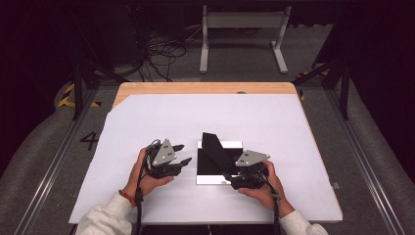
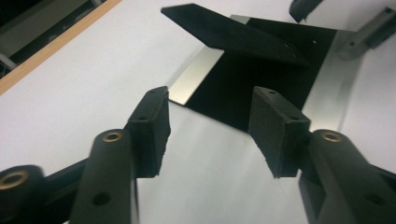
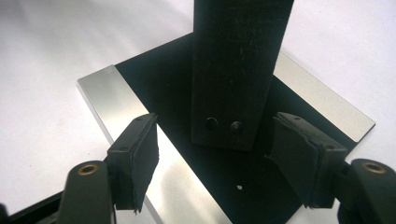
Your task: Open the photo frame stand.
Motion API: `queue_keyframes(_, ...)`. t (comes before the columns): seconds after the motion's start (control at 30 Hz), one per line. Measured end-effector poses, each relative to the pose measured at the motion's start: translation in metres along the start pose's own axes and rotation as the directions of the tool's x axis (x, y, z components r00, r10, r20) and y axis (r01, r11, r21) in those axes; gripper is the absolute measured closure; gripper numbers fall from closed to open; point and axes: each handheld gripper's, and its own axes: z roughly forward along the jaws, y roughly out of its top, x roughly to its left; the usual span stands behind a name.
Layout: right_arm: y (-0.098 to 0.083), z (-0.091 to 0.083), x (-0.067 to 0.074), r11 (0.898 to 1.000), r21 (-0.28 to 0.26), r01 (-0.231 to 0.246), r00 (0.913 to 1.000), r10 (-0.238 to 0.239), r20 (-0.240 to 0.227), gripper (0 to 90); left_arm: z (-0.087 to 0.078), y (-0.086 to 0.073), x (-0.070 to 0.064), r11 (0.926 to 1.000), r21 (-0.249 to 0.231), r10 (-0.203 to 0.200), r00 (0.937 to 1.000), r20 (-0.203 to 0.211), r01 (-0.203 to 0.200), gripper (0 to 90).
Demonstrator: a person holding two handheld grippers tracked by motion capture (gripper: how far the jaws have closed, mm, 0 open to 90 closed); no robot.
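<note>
A flat black plate (image 1: 208, 169) with bright silver strips along two sides lies on the white sheet. A black bar (image 1: 211, 144) rises from it at a slant toward the far left. My left gripper (image 1: 185, 153) hovers just left of the plate and points at it. In the left gripper view it (image 2: 210, 100) is open with only white sheet and the plate's edge (image 2: 187, 88) between the jaws. My right gripper (image 1: 230, 177) is at the plate's near right. It (image 3: 215, 121) stands open, with the bar's screwed lower end (image 3: 224, 126) between its jaws and a gap at the left pad (image 3: 140, 158).
The white sheet (image 1: 147, 122) covers most of a wooden table, whose bare edge (image 1: 195, 88) shows at the back. Beyond it are floor cables (image 1: 161, 54) and a grey metal stand (image 1: 242, 29). The person's hands and pale sleeves come in from the bottom.
</note>
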Motion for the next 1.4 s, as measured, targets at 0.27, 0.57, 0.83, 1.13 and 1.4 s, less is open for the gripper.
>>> queue_keyframes(0.27, 0.004, -0.001, -0.001, 1.000, -0.005, -0.006, 0.9999, 0.006, 0.009, 32.1, -0.021, -0.021, -0.026, 0.9996, 0.027, -0.004, 0.9999, 0.015, 0.004, 30.7)
queue_keyframes(0.57, 0.009, 0.003, -0.004, 1.000, -0.008, -0.023, 0.9997, 0.023, 0.005, 31.7, -0.033, -0.052, -0.048, 0.9969, 0.069, -0.040, 0.9990, 0.022, 0.038, 21.4)
queue_keyframes(0.83, 0.016, 0.013, -0.005, 1.000, -0.006, -0.023, 0.9997, 0.023, -0.008, 31.1, -0.027, -0.052, -0.053, 0.9955, 0.091, -0.029, 0.9992, 0.028, 0.027, 19.0)
queue_keyframes(1.13, 0.020, 0.023, -0.006, 1.000, 0.010, -0.027, 0.9994, 0.027, -0.019, 30.5, -0.027, -0.053, -0.054, 0.9951, 0.096, -0.029, 0.9992, 0.026, 0.026, 18.4)
queue_keyframes(1.4, 0.024, 0.029, -0.010, 0.999, 0.022, -0.041, 0.9991, 0.041, -0.010, 31.3, -0.027, -0.056, -0.055, 0.9937, 0.109, -0.030, 0.9991, 0.030, 0.026, 18.4)
